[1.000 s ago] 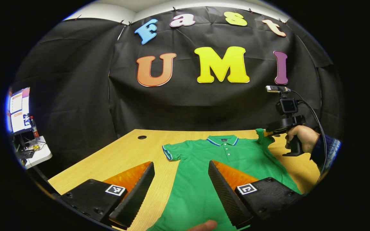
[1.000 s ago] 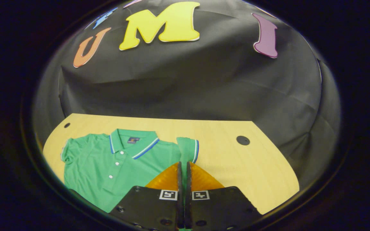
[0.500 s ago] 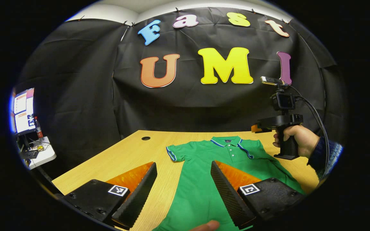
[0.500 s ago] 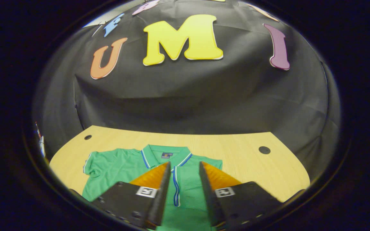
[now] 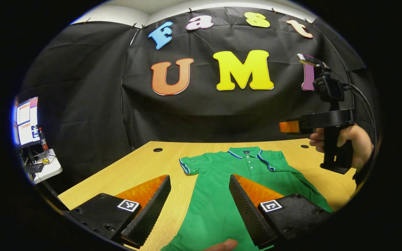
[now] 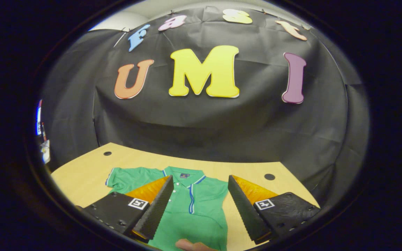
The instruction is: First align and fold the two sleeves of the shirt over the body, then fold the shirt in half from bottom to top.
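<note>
Left gripper view looks across the wooden table (image 5: 134, 167), the biggest thing here, pale and running back to the black cloth wall (image 5: 82, 104). On it lies the green polo shirt (image 5: 218, 195), flat, collar toward the wall and hem toward the near edge. Its right sleeve (image 5: 276, 162) is folded in over the body, the striped cuff lying beside the button placket, while its left sleeve (image 5: 188, 165) is spread out flat on the wood.

The left gripper (image 5: 199, 209) hangs low over the near part of the shirt, its 2 fingers spread wide with nothing between them but cloth and table underneath; I cannot tell whether the tips touch the fabric. A fingertip (image 5: 222, 245) pokes in at the bottom edge.

Off to the right, the right gripper (image 5: 288, 126) is up in the air above the table's far corner, well apart from the shirt, gripped by a hand (image 5: 356, 143) around its handle, a small camera (image 5: 328, 89) and cable on top.

In the right gripper view, the right gripper (image 6: 201, 205) shows its 2 fingers held wide apart and empty, the shirt (image 6: 187, 212) seen between them, the folded sleeve's cuff (image 6: 190, 198) down the middle.

Far left, past the cloth, a lit monitor (image 5: 24, 122) stands over a small white desk (image 5: 45, 167). 2 dark round holes (image 6: 269, 176) sit in the tabletop near its back corners.
</note>
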The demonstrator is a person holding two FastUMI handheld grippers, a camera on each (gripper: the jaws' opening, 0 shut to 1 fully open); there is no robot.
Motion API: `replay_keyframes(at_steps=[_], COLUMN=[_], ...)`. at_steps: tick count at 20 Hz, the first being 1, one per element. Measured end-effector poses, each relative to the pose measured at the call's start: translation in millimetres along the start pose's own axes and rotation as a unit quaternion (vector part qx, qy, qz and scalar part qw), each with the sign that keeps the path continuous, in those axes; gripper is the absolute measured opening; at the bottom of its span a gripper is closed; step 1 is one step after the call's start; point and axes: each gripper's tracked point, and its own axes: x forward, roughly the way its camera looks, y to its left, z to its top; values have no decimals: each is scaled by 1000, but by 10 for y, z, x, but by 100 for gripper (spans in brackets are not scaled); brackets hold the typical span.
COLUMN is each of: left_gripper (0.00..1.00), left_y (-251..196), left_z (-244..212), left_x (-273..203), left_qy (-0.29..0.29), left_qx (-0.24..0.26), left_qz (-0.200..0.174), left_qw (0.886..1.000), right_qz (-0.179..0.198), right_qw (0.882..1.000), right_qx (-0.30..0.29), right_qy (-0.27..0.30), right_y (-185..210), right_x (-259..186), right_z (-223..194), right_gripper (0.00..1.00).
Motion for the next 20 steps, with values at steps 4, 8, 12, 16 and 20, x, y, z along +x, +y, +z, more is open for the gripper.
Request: replay_keyframes(at_steps=[4,8,12,16,20], left_gripper=[100,100,100,100,100], left_y=[-83,-183,-237,-299,-288], left_z=[19,13,-24,-143,-109], left_x=[-31,-52,-27,31,58], left_qy=[-4,-4,-2,15,15], left_qx=[1,3,3,-8,-14], left_qz=[-6,-15,-13,-7,8], left_qw=[1000,1000,1000,1000,1000], right_qz=[0,-2,10,-4,-13], right_qw=[1000,998,997,996,996], right_qx=[7,-3,-23,-38,-20], right_qy=[-27,-56,-70,-76,-84], right_y=[-151,-355,-388,-563,-712], right_x=[-642,-1219,-1653,-1788,-1887], right_z=[95,108,-85,-388,-449], right_gripper=[95,95,95,95,95])
